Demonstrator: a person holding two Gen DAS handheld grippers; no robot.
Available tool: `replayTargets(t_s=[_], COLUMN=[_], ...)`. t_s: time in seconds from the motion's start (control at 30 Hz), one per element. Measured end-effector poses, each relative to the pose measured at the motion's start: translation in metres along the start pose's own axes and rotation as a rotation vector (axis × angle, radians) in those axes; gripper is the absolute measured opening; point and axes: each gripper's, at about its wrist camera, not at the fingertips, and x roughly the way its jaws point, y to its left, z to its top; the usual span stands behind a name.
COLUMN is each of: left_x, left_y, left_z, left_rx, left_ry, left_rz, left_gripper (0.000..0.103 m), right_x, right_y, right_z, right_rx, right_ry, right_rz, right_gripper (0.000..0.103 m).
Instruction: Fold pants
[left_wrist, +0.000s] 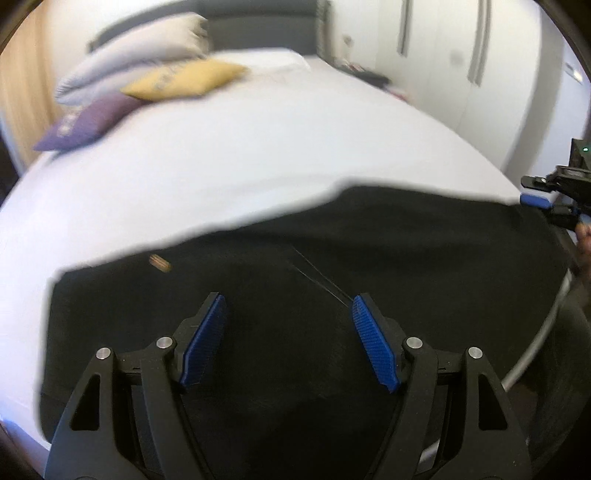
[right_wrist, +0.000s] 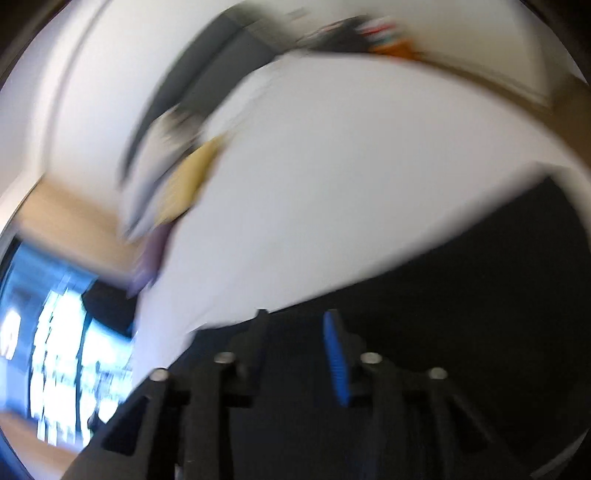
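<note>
Left claw (left_wrist: 288, 325) spread, empty, over the black pants (left_wrist: 295, 258) lying flat on the white bed (left_wrist: 221, 166) — right claw (right_wrist: 295, 347) half spread, pinching nothing; advice: grip both corners of one edge evenly before folding
</note>
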Motion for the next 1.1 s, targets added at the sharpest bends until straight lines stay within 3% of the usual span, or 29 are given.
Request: replayTargets(t_s=[0.13,0.2,0.27,0.3,0.33,0.37,0.4,0.47,0.57,0.63,0.67,0.73,0.77,0.83,0.87,0.9,0.93,0.97,1.1], left_x=[0.016,0.038,0.046,0.048,0.048,0.048,0.047,0.044,0.033,0.019,0.007,-0.005,-0.001,0.026,0.045,0.070,0.094,0.106,0.089], left_y=[0.048,0.062,0.060,0.058,0.061,0.068,0.078,0.090,0.080,0.073,0.068,0.055,0.043,0.009,-0.011,-0.035,-0.052,-0.062,-0.051], left_z=[0.013,0.008,-0.006,-0.013,-0.017,-0.020,-0.025,-0.030,-0.027,-0.018,-0.009,0.009,0.018,0.031,0.036,0.037,0.034,0.030,0.016], left_rx=[-0.114,-0.137,-0.096,-0.075,-0.077,-0.098,-0.133,-0.134,-0.082,-0.071,-0.084,-0.154,-0.193,-0.215,-0.184,-0.125,-0.071,-0.029,0.032], left_ry=[0.022,0.092,0.135,0.125,0.108,0.093,0.080,0.060,0.066,0.039,-0.010,-0.089,-0.102,-0.057,-0.019,0.032,0.092,0.113,0.079], left_rz=[0.037,0.038,0.054,0.065,0.065,0.055,0.043,-0.009,0.038,0.126,0.114,0.024,-0.057,-0.240,-0.293,-0.301,-0.262,-0.201,-0.115], left_gripper=[0.071,0.071,0.071,0.071,0.071,0.073,0.072,0.072,0.072,0.072,0.072,0.078,0.092,0.100,0.100,0.100,0.099,0.098,0.099], right_x=[0.100,0.153,0.196,0.214,0.229,0.236,0.237,0.229,0.192,0.159,0.145,0.110,0.102,0.091,0.093,0.094,0.092,0.085,0.022], right_y=[0.119,0.150,0.154,0.149,0.135,0.126,0.118,0.093,0.069,0.053,0.054,0.049,0.053,0.048,0.045,0.025,0.003,-0.017,-0.075], right_z=[-0.027,-0.040,-0.052,-0.057,-0.063,-0.059,-0.053,-0.035,-0.015,-0.010,-0.014,-0.031,-0.046,-0.076,-0.089,-0.097,-0.102,-0.100,-0.082], right_rx=[-0.253,-0.290,-0.270,-0.253,-0.218,-0.193,-0.175,-0.084,-0.059,-0.011,0.004,0.029,0.029,-0.003,-0.001,0.044,0.096,0.133,0.187], right_ry=[0.266,0.379,0.450,0.482,0.490,0.465,0.429,0.346,0.199,0.160,0.151,0.129,0.127,0.156,0.166,0.172,0.166,0.166,0.035], right_rz=[0.186,0.232,0.195,0.155,0.110,0.091,0.071,0.072,-0.058,-0.034,0.010,0.169,0.232,0.283,0.259,0.209,0.204,0.176,0.098], right_gripper=[0.039,0.039,0.039,0.033,0.010,0.000,0.000,0.000,0.000,0.010,0.014,0.035,0.040,0.045,0.045,0.030,0.000,0.000,0.000])
